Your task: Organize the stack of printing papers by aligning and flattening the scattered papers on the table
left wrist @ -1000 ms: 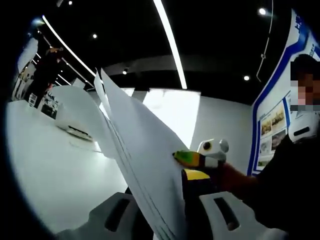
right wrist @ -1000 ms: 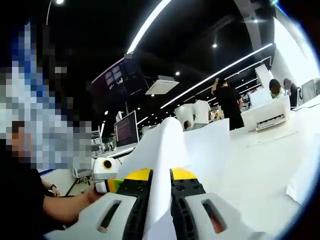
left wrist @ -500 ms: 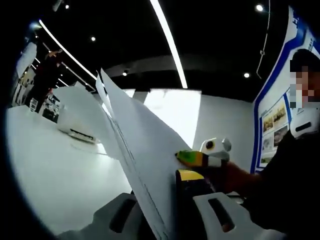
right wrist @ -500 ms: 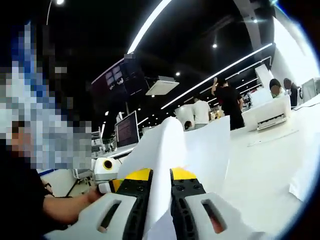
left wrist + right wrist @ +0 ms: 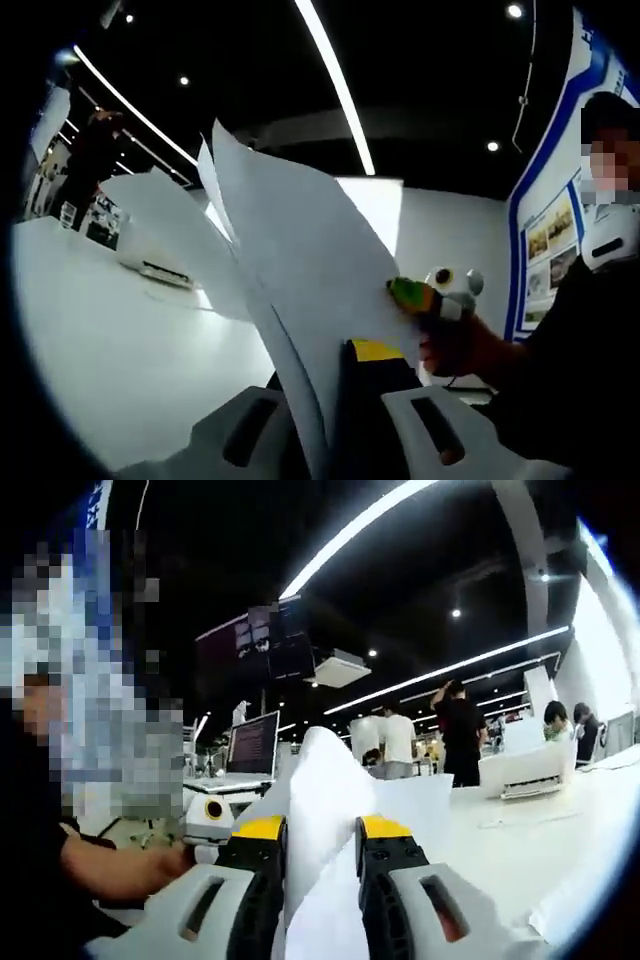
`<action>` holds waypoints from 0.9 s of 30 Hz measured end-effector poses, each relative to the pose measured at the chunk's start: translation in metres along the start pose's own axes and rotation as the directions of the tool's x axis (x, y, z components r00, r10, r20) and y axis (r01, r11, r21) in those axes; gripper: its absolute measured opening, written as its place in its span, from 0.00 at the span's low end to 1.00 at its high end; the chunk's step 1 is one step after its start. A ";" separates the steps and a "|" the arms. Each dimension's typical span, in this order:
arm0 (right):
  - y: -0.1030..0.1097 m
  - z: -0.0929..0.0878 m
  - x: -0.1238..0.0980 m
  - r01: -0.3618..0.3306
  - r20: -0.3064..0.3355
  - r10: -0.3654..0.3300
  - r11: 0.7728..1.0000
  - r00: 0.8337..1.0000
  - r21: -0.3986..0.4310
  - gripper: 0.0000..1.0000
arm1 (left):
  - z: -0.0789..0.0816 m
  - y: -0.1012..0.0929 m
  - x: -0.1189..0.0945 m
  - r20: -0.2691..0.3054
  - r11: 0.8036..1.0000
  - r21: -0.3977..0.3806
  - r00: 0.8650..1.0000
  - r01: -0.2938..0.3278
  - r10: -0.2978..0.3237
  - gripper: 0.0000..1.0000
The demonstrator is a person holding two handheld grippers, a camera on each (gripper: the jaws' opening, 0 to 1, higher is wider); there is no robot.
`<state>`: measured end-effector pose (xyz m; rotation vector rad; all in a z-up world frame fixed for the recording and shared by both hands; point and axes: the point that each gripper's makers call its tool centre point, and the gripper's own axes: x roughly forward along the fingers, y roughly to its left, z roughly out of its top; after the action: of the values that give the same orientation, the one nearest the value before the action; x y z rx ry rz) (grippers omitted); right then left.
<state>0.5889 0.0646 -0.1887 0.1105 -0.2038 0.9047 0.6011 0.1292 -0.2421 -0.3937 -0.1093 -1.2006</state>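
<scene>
White printing-paper sheets [image 5: 300,290] stand gathered on edge above the glossy white tabletop [image 5: 110,340], pinched between the yellow-tipped jaws of the left tool [image 5: 325,400] and, at the other end, clamped in the right tool [image 5: 318,880]. Their top edges fan unevenly, so squaring and laying flat seem left; another loose sheet [image 5: 575,905] lies nearby.

White moulded right gripper [image 5: 320,865] with slotted sides; black ribbed jaws, yellow tips; person in black sleeves
</scene>
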 end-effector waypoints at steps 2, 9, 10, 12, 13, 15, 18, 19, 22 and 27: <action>-0.002 0.014 -0.006 0.016 0.032 -0.014 0.998 0.999 -0.054 0.27 | 0.000 0.000 0.000 0.000 1.000 0.001 1.000 -0.001 0.001 0.08; -0.012 0.030 -0.021 0.054 0.039 -0.050 0.992 0.998 -0.114 0.30 | -0.001 0.000 0.000 -0.004 1.000 0.001 1.000 -0.006 0.006 0.08; -0.014 0.030 -0.022 0.060 0.037 -0.057 0.992 0.998 -0.110 0.30 | -0.001 0.000 0.000 -0.004 1.000 0.002 1.000 -0.006 0.006 0.08; -0.016 0.027 -0.023 0.065 0.029 -0.063 0.992 0.998 -0.104 0.30 | -0.001 0.000 0.000 -0.003 1.000 0.002 1.000 -0.005 0.005 0.08; -0.017 0.025 -0.023 0.067 0.023 -0.065 0.993 0.998 -0.101 0.30 | -0.001 0.000 0.000 -0.002 1.000 0.002 1.000 -0.005 0.005 0.08; -0.017 0.020 -0.022 0.069 0.011 -0.068 0.993 0.998 -0.098 0.31 | -0.001 0.000 0.000 -0.002 1.000 0.002 1.000 -0.004 0.004 0.08; -0.014 0.018 -0.021 0.060 0.006 -0.060 0.993 0.998 -0.097 0.30 | -0.002 0.000 0.000 -0.002 1.000 0.003 1.000 -0.003 0.003 0.08; -0.012 0.017 -0.019 0.052 0.004 -0.052 0.994 0.999 -0.095 0.29 | -0.002 0.000 0.000 -0.003 1.000 0.003 1.000 -0.002 0.002 0.08; 0.005 0.010 -0.003 -0.043 -0.011 0.042 0.998 0.999 -0.052 0.26 | -0.002 0.000 0.001 -0.004 1.000 0.006 1.000 -0.003 0.003 0.08; 0.007 -0.004 0.024 -0.096 -0.034 0.095 0.995 0.995 -0.026 0.26 | -0.002 0.000 0.001 -0.004 1.000 0.015 1.000 -0.004 0.004 0.08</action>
<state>0.5986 0.0878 -0.1867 0.0603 -0.1921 0.9975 0.6014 0.1279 -0.2440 -0.3780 -0.1144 -1.1961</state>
